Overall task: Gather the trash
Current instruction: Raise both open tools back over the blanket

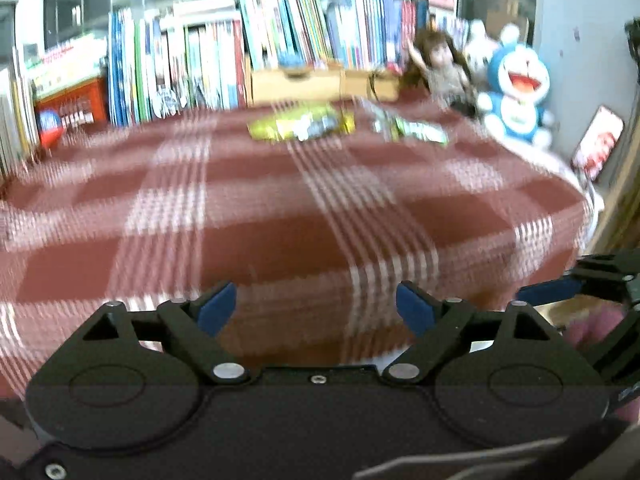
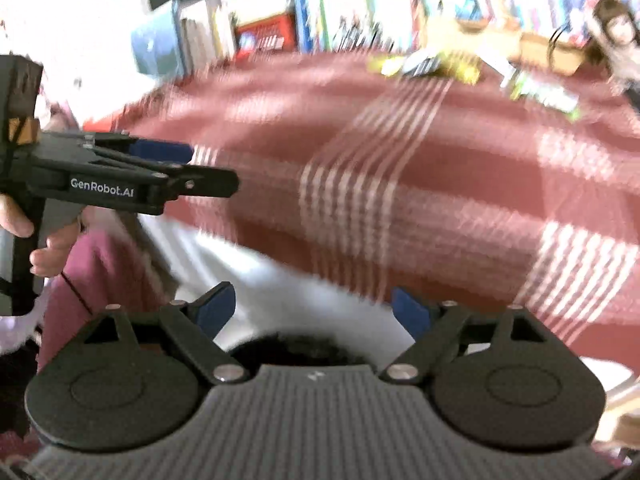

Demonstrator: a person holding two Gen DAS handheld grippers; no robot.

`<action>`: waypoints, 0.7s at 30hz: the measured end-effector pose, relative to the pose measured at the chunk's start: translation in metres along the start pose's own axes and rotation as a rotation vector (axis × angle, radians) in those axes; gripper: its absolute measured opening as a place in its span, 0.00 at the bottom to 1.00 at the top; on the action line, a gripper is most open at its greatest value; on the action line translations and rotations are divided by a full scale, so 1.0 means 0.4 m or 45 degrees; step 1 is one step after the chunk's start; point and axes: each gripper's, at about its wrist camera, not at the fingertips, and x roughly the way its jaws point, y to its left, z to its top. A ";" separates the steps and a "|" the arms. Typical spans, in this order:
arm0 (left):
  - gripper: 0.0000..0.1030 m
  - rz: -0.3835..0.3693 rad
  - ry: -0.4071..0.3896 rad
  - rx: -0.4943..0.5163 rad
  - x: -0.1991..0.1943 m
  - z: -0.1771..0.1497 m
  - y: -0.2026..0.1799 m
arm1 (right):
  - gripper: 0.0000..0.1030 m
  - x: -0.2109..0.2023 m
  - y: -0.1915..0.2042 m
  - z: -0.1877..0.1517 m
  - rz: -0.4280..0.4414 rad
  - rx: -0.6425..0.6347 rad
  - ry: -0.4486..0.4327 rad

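Left wrist view shows the left claw (image 1: 316,306) spread wide with nothing between its two blue-tipped fingers, held over a worktop draped in a red-and-white plaid cloth (image 1: 256,208); far ahead of it, near the back edge, lie two crumpled wrappers, one yellow-green foil wrapper (image 1: 300,125) and, just to its right, one green-and-white wrapper (image 1: 412,128). Right wrist view shows the right claw (image 2: 314,306) equally wide and empty, with the same two wrappers far ahead and up to its right, blurred. Behind them stand one blue-and-white plush toy (image 1: 516,96), one long-haired doll (image 1: 438,66) and a row of books (image 1: 248,52).
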 end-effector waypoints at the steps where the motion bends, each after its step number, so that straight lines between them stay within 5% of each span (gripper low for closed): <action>1: 0.86 0.003 -0.019 -0.001 -0.001 0.021 0.005 | 0.89 -0.013 -0.009 0.015 -0.014 0.005 -0.033; 11: 0.89 -0.009 -0.097 -0.012 0.113 0.219 0.028 | 0.90 -0.072 -0.129 0.192 -0.250 0.032 -0.298; 21: 0.90 0.073 -0.110 -0.082 0.354 0.386 0.047 | 0.91 0.002 -0.302 0.339 -0.468 0.117 -0.340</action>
